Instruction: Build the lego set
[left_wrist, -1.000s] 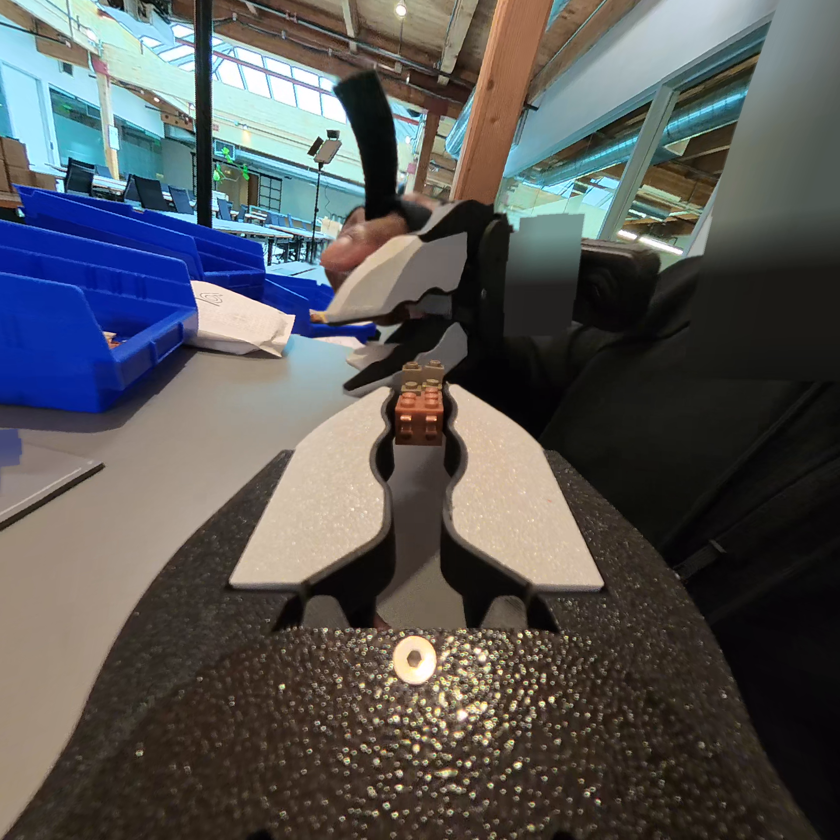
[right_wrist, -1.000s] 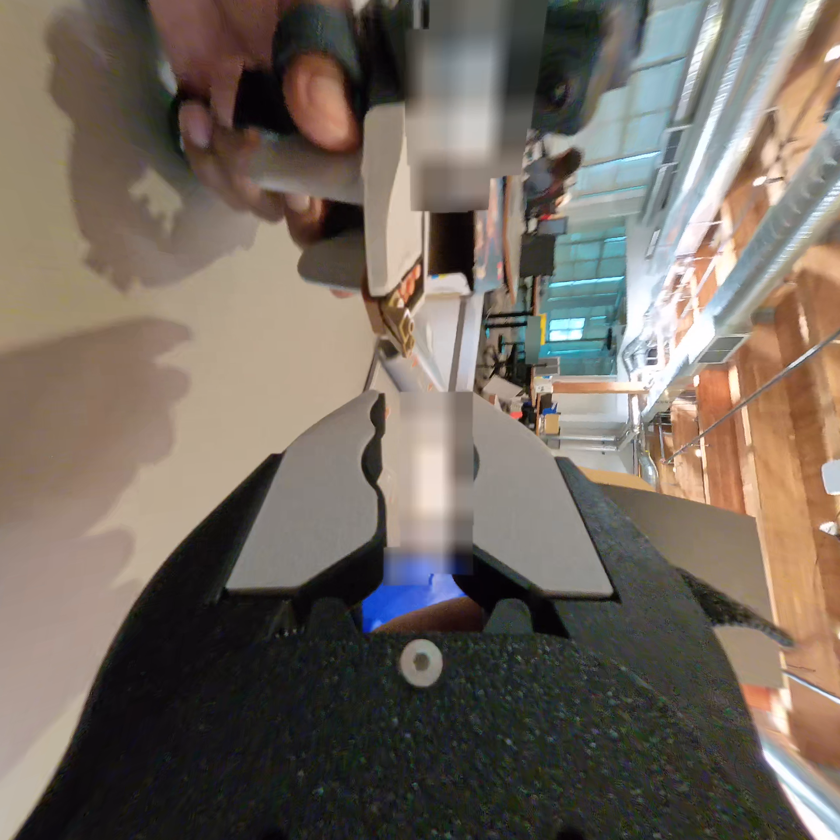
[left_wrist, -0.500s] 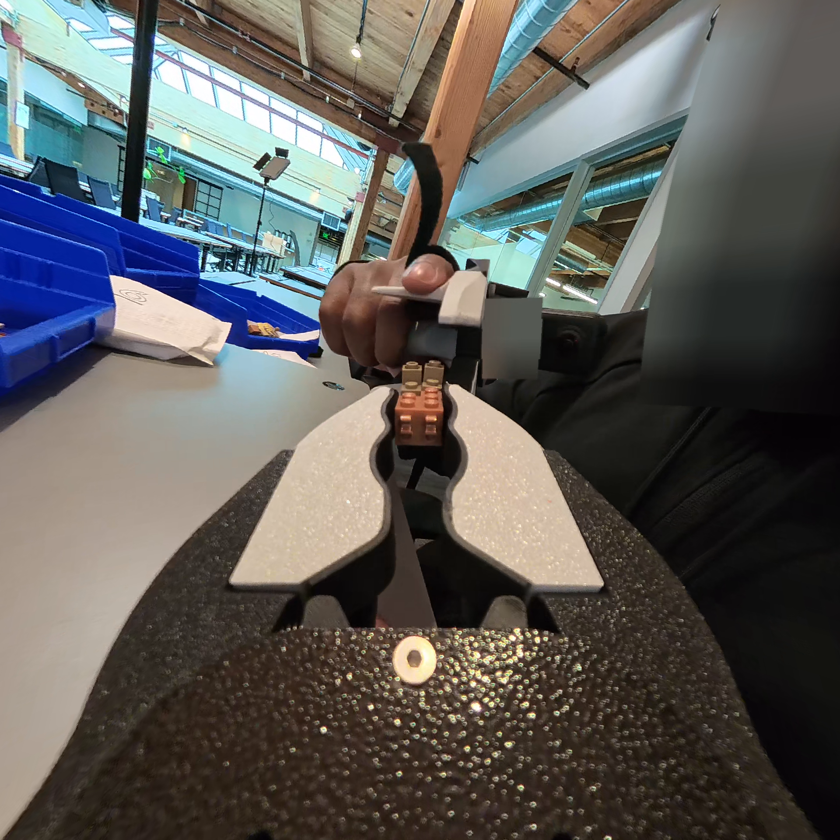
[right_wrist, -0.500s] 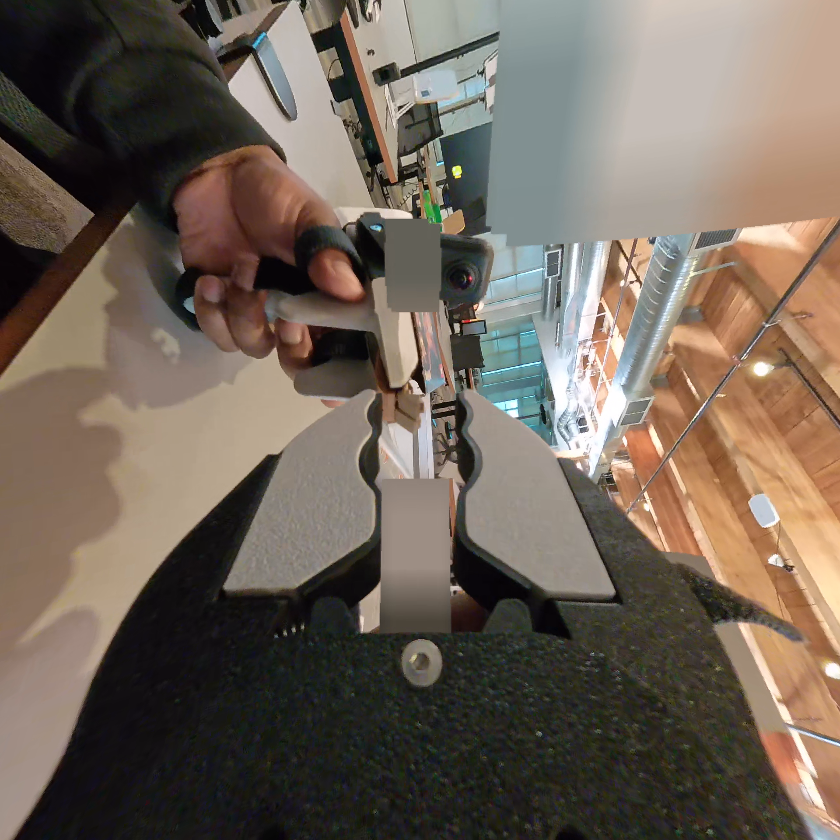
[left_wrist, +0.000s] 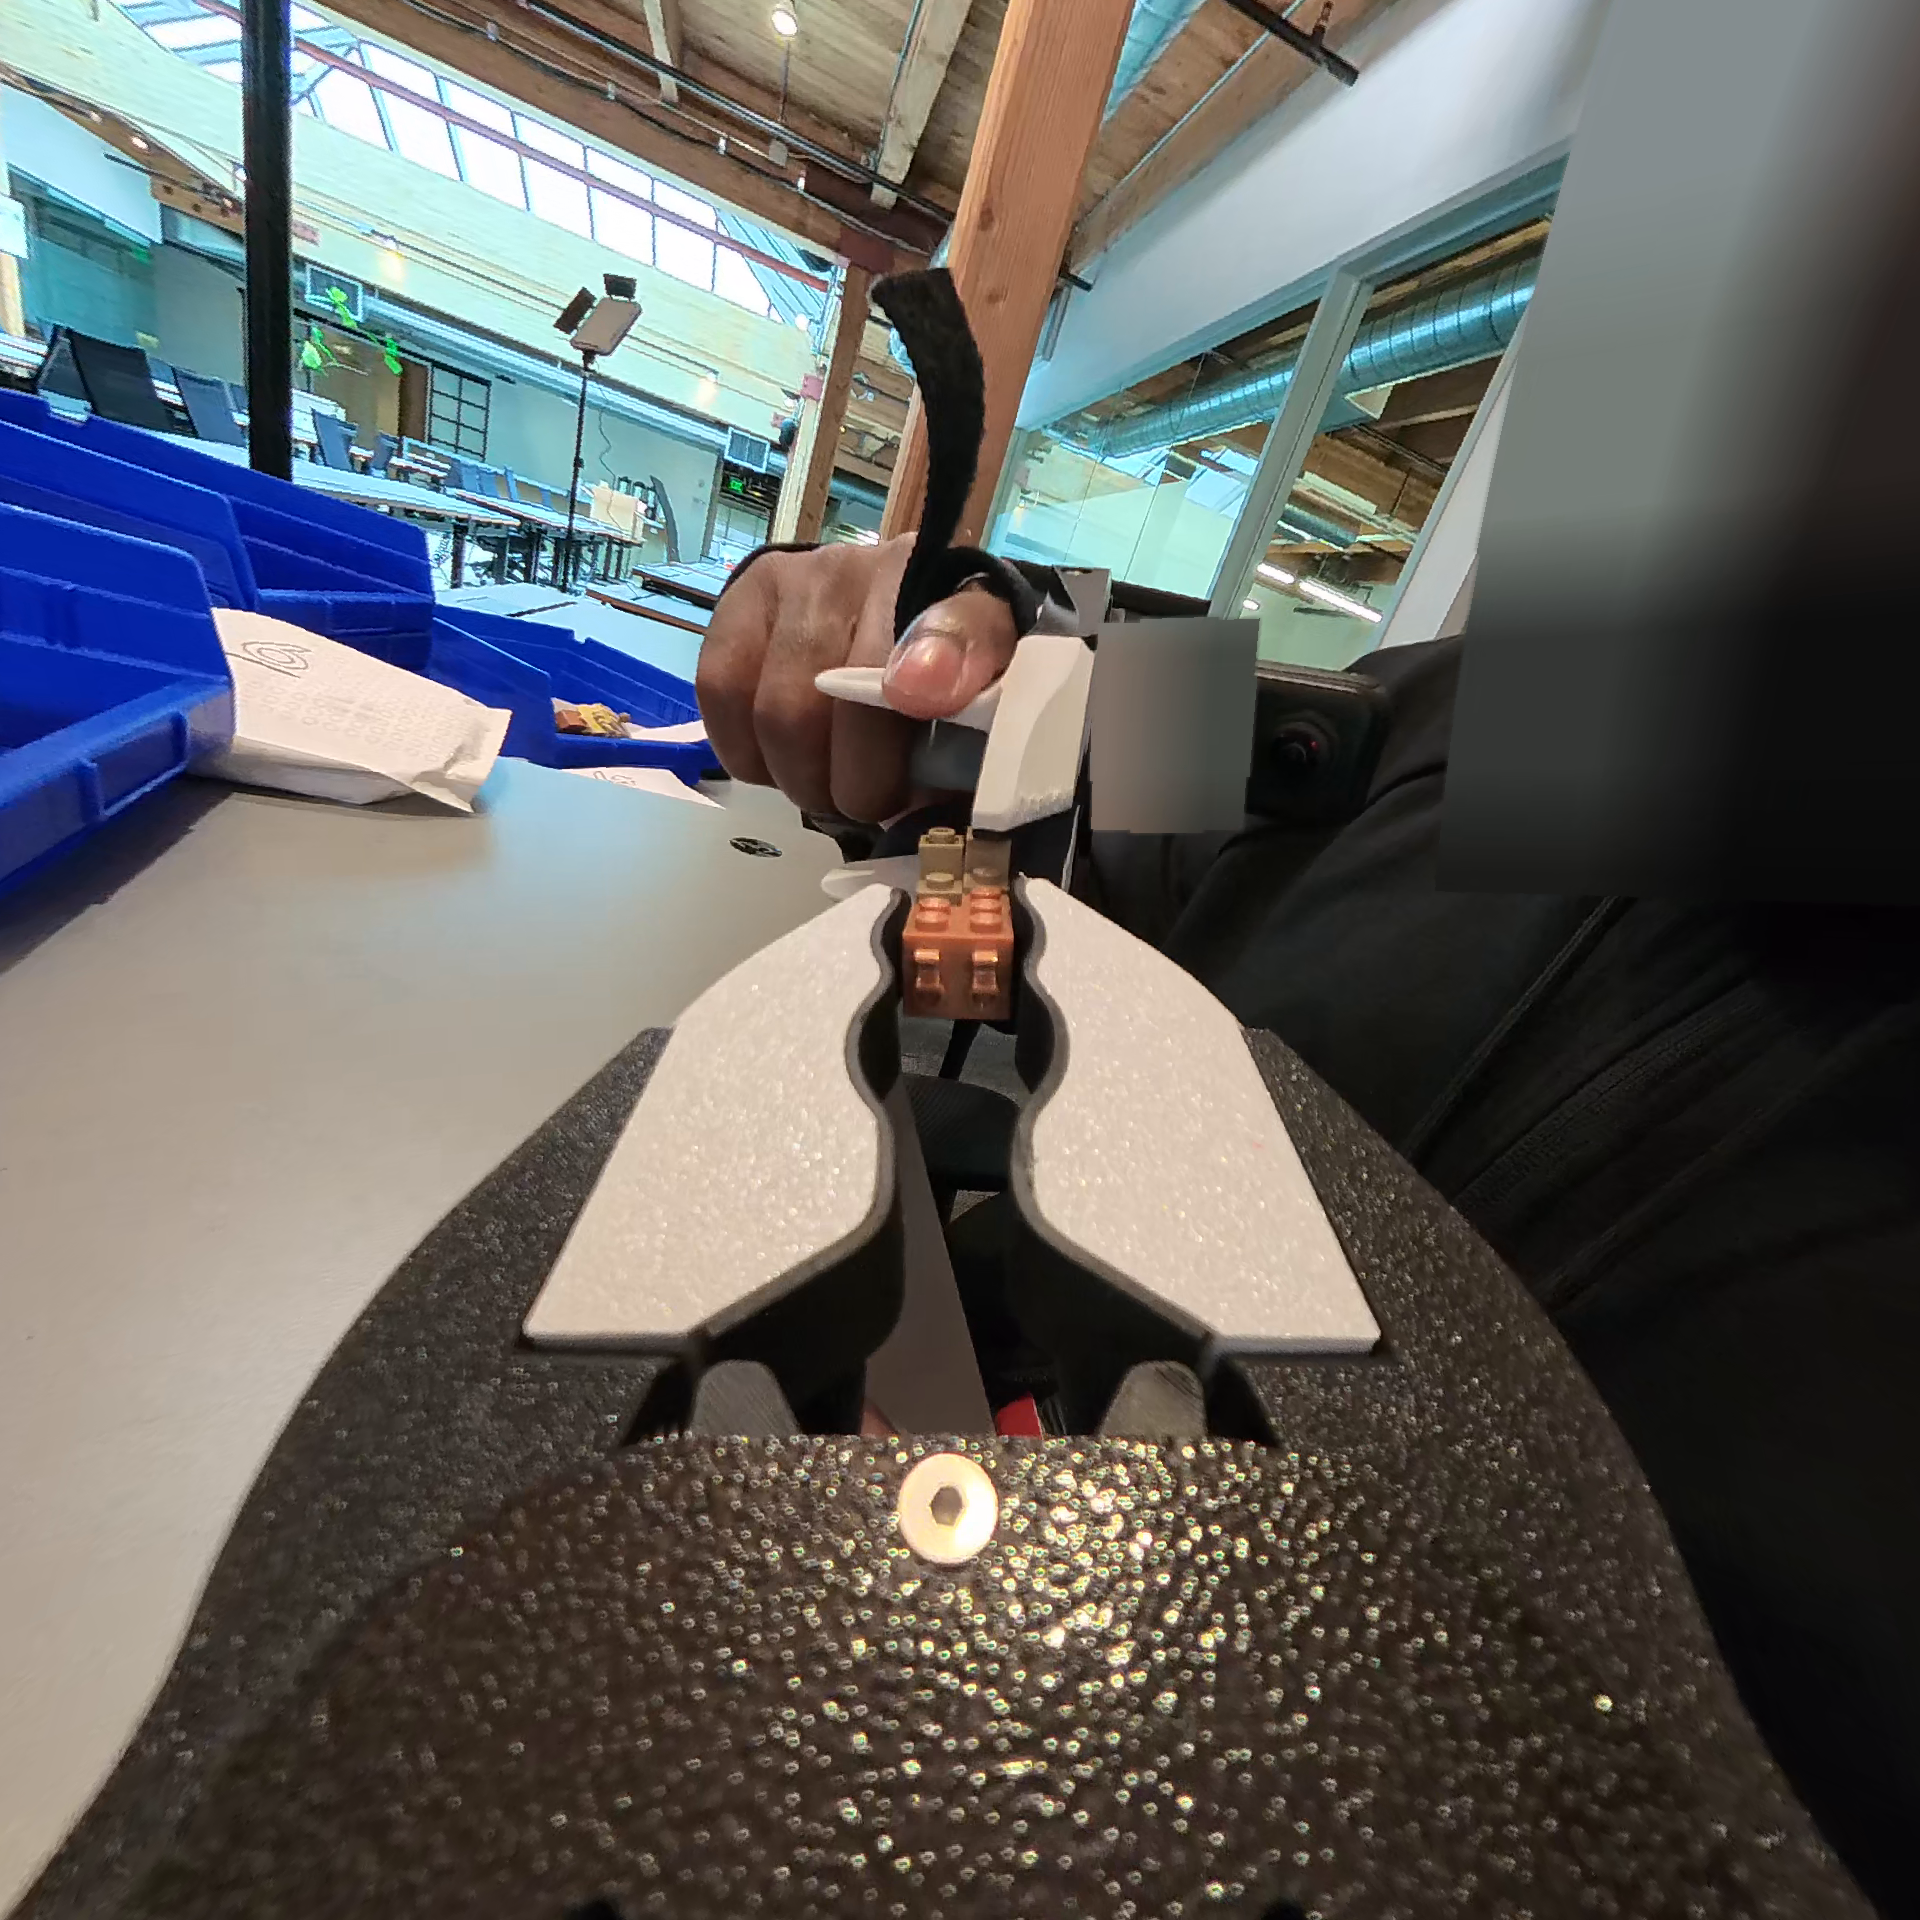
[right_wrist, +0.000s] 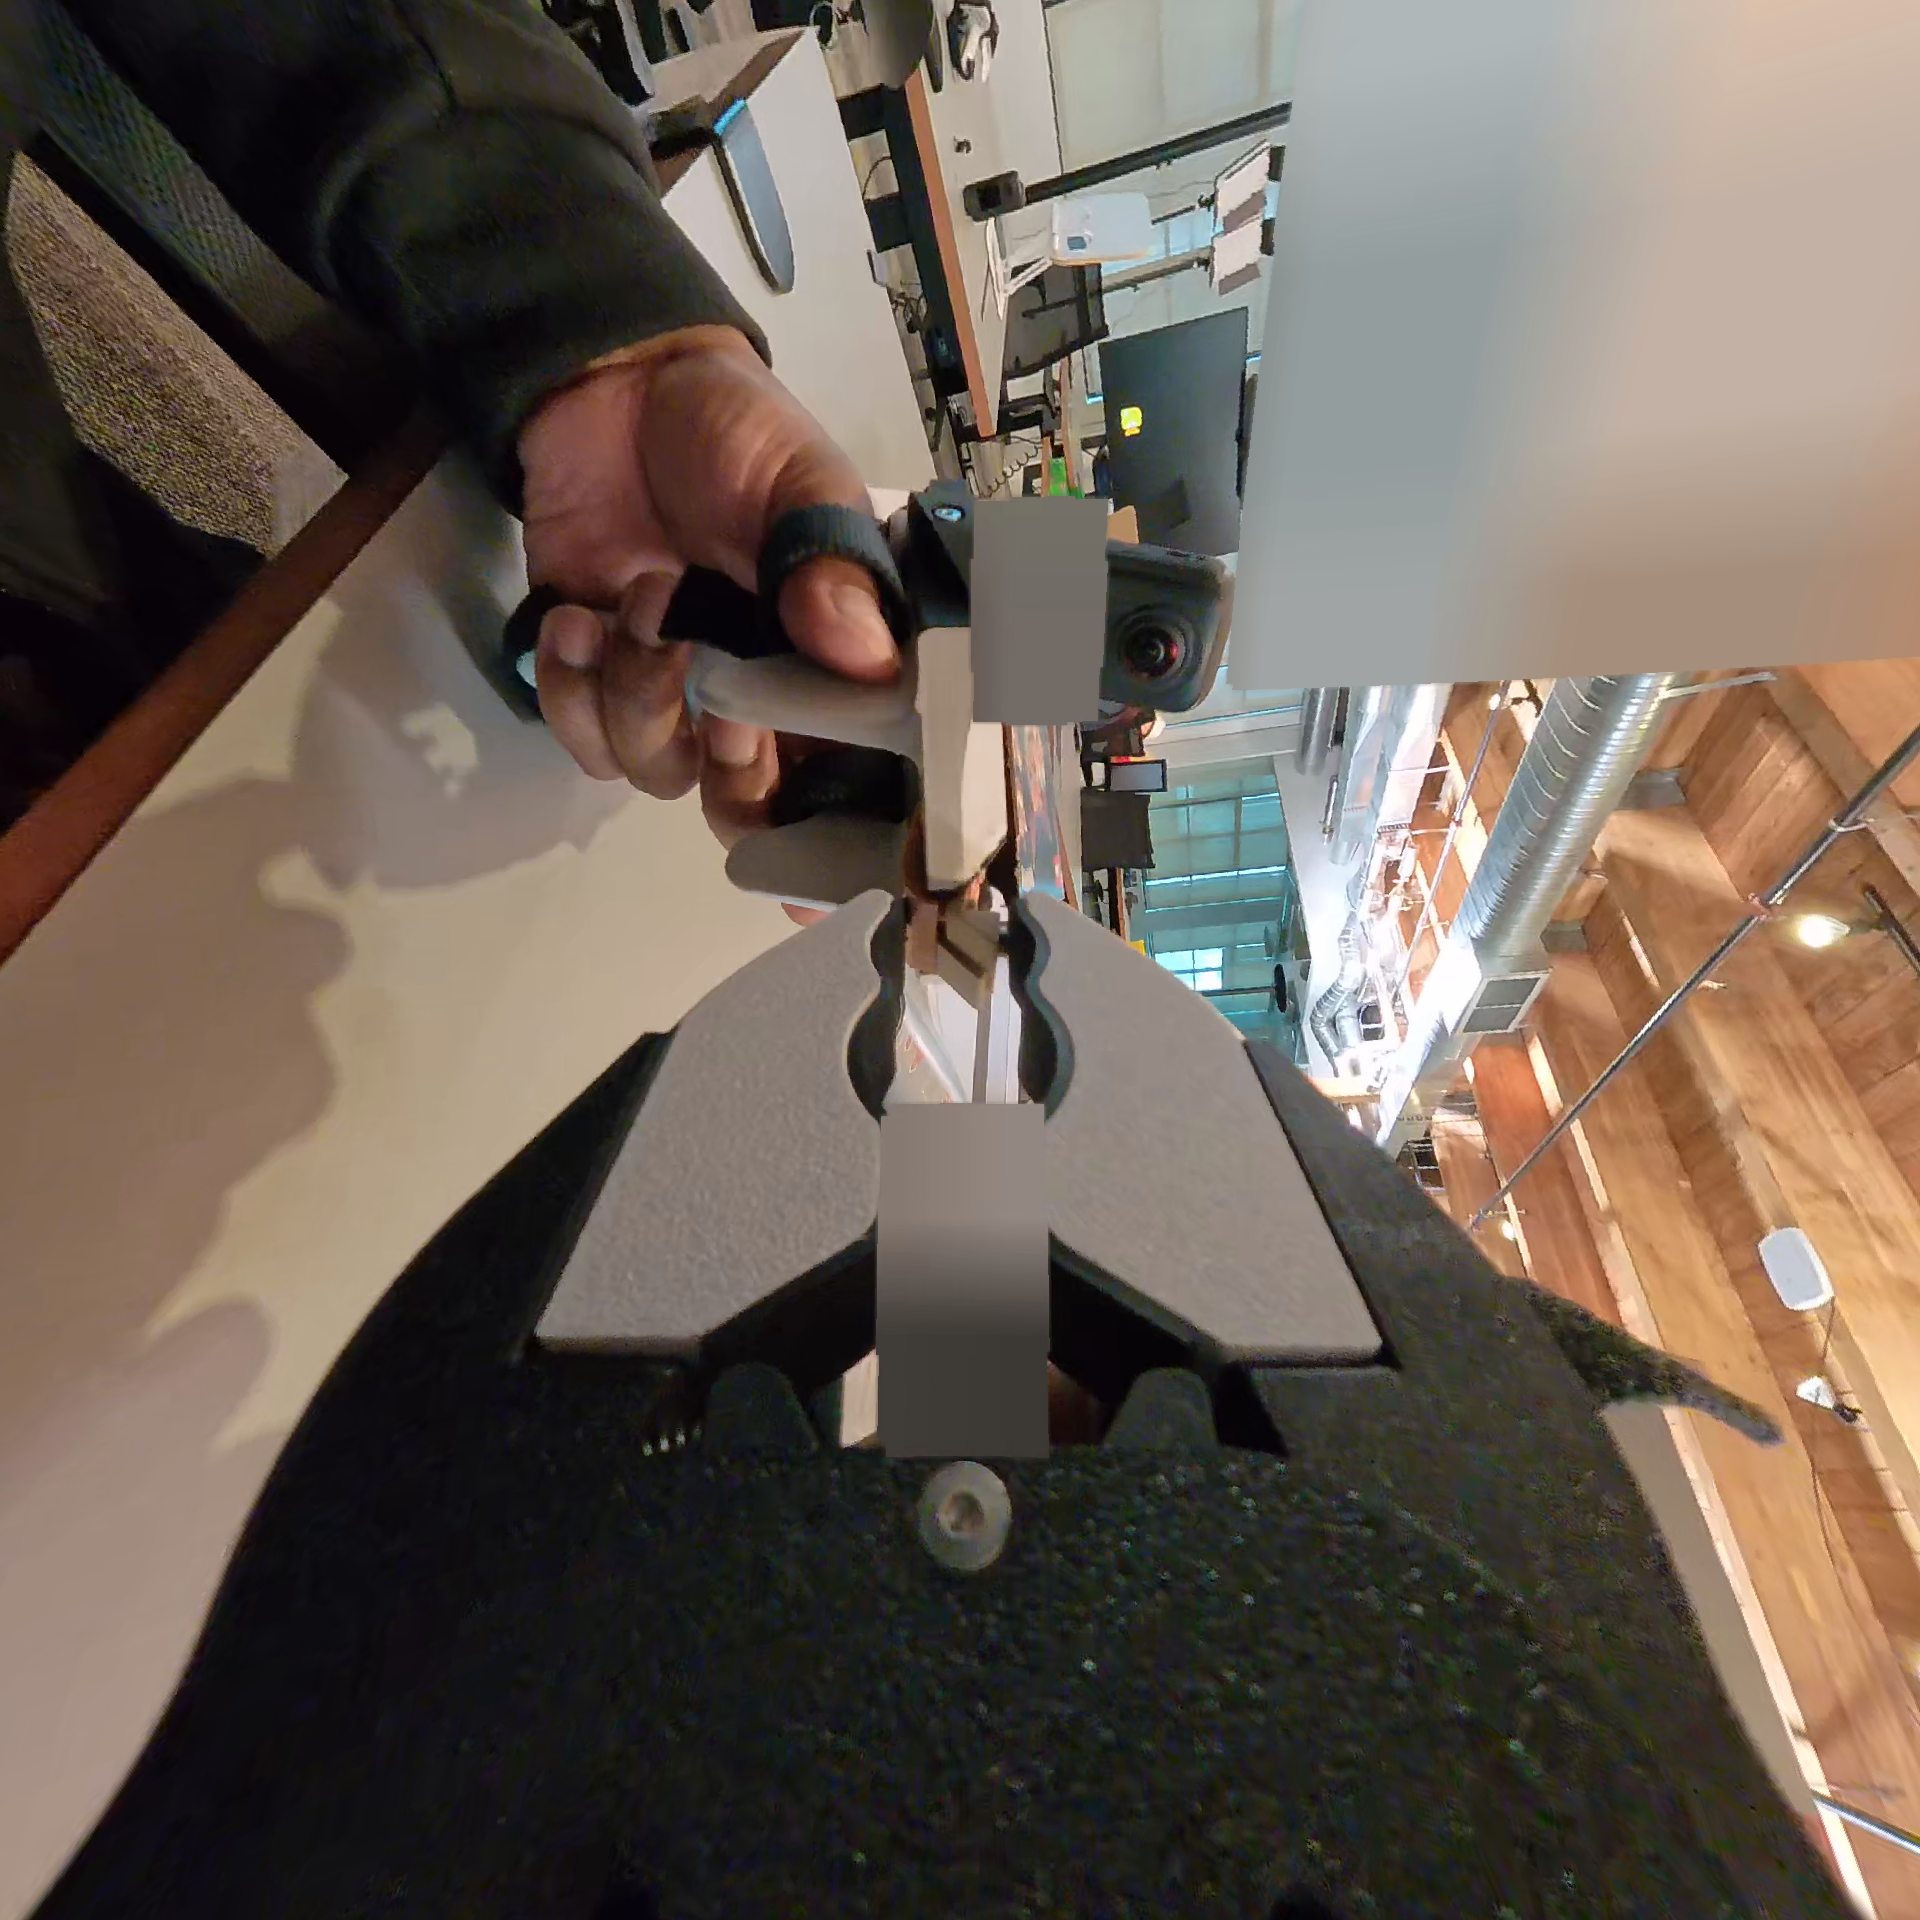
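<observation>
Left claw (left_wrist: 956, 935) clamps orange brick (left_wrist: 957, 956) steady above the surface (left_wrist: 312, 987); right claw (right_wrist: 956, 935) pinches its tan brick (right_wrist: 966, 948)

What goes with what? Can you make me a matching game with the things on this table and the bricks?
Things:
1. orange brick
2. tan brick
3. storage bin
4. crumpled paper

Matches:
A. blue, on the table's left side
B. white, lying beside the bins
C. pinched between the left gripper fingers
D. stuck on the orange brick's far end

Pairs: 1-C, 2-D, 3-A, 4-B
</observation>
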